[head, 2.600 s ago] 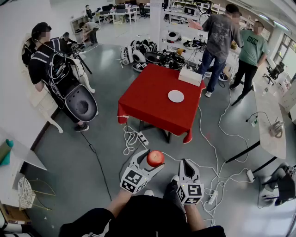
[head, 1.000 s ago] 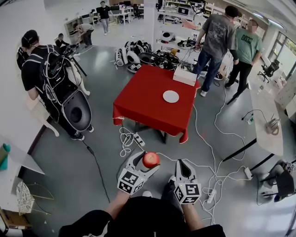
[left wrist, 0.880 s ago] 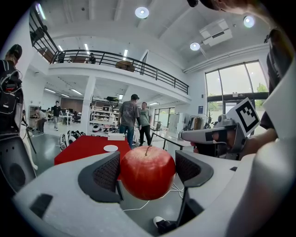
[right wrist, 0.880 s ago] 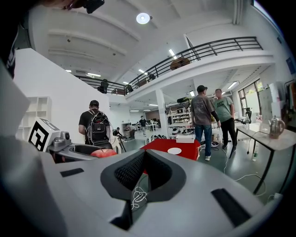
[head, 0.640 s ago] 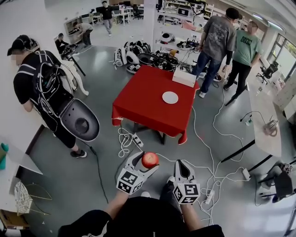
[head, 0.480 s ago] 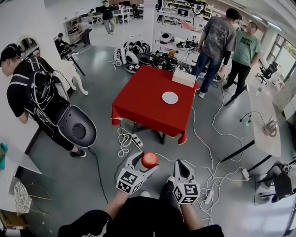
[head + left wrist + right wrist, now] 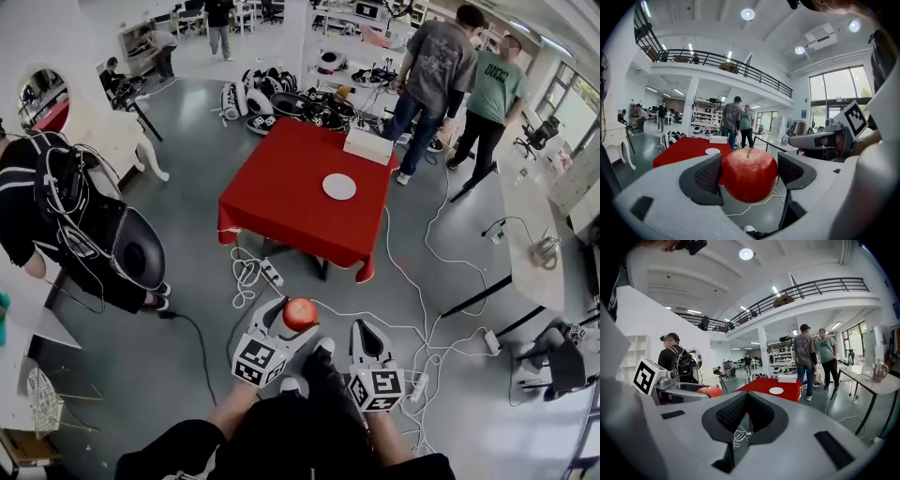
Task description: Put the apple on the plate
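Observation:
A red apple [image 7: 299, 313] [image 7: 750, 175] sits clamped between the jaws of my left gripper [image 7: 294, 316] [image 7: 749, 173], held over the grey floor in front of me. My right gripper [image 7: 365, 336] [image 7: 746, 414] is beside it, jaws shut with nothing between them. The apple also shows at the left of the right gripper view [image 7: 709, 392]. A small white plate [image 7: 338, 186] [image 7: 712, 151] [image 7: 776, 390] lies on the red-clothed table [image 7: 281, 197] [image 7: 684, 146] [image 7: 759, 384], well ahead of both grippers.
A white box [image 7: 367, 145] sits at the table's far corner. Two people [image 7: 427, 75] stand beyond the table, another person with a backpack [image 7: 56, 216] at my left. White cables [image 7: 422, 281] snake over the floor; a desk [image 7: 534, 234] stands at right. Gear is piled behind the table [image 7: 281, 98].
I have walked closer to the table, which now looks larger and nearer. The person at left has bent and shifted left. Both grippers keep their pose, apple still held.

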### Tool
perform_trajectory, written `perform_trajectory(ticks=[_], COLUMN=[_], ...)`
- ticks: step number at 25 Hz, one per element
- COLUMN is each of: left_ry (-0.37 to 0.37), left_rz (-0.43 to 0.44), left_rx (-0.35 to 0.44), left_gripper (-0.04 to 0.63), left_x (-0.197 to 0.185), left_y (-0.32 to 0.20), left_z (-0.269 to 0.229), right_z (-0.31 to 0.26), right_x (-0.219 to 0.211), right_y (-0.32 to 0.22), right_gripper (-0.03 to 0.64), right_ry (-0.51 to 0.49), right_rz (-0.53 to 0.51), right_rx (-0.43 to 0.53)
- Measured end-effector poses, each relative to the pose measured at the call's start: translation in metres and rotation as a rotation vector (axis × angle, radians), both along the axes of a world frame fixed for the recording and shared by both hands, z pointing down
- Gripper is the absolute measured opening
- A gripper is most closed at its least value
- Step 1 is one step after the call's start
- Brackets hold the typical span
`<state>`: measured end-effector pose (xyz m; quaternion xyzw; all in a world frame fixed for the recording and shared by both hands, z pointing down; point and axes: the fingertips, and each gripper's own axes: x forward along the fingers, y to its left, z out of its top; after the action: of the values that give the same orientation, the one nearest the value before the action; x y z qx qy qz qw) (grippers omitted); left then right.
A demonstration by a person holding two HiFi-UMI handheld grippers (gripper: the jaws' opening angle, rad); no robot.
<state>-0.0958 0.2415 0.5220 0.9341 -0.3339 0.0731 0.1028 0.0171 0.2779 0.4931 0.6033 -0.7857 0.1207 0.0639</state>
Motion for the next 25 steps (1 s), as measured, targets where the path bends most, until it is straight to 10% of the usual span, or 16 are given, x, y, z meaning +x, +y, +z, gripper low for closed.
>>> perform_trajectory(ticks=[25], left_ry=[-0.026], left_rz=[0.001], left_rx=[0.03], left_gripper=[0.377], left_x=[0.062], left_y=[-0.166], left_z=[-0.007], right_z=[0.007], right_x=[0.055], right_y=[-0.163], right_gripper=[0.011], right_ry=[-0.066], right_rz=[0.0], right_rx=[0.002])
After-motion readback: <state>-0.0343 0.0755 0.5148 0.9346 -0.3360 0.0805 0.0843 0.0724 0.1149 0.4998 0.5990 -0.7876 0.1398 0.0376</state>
